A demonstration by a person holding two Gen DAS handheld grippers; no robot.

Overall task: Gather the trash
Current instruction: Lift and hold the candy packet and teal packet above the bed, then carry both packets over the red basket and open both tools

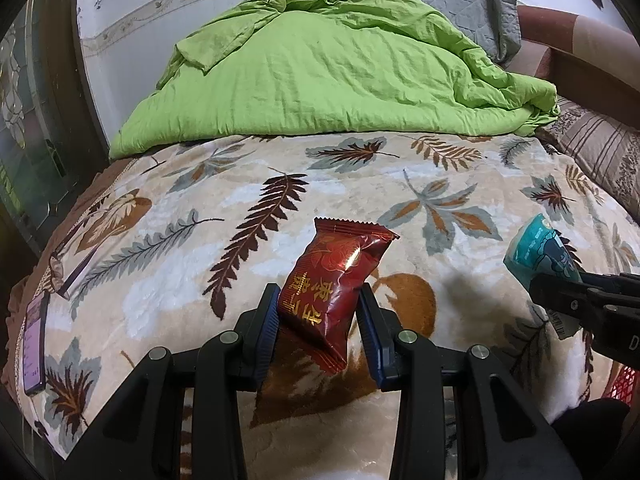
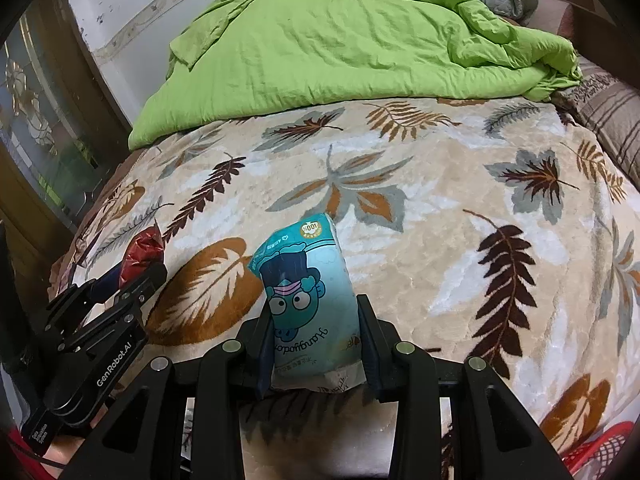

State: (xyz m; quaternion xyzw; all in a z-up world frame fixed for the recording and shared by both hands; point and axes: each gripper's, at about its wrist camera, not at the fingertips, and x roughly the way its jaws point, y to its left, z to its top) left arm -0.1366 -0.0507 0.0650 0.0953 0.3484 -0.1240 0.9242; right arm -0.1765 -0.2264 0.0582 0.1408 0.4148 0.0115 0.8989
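**2 grippers, 2 packets over the bed**

The left gripper has its jaws closed on a red wrapper, which is pinched at its lower half and tilts up to the right, lifted above the leaf-print blanket. The right gripper has its jaws closed on a teal pack printed with a cartoon face; the pack stands nearly upright between the pads, also clear of the blanket. Each gripper shows at the edge of the other's view. A green quilt lies bunched at the far end of the bed. A phone rests near the blanket's left edge. A red basket shows at the lower right.
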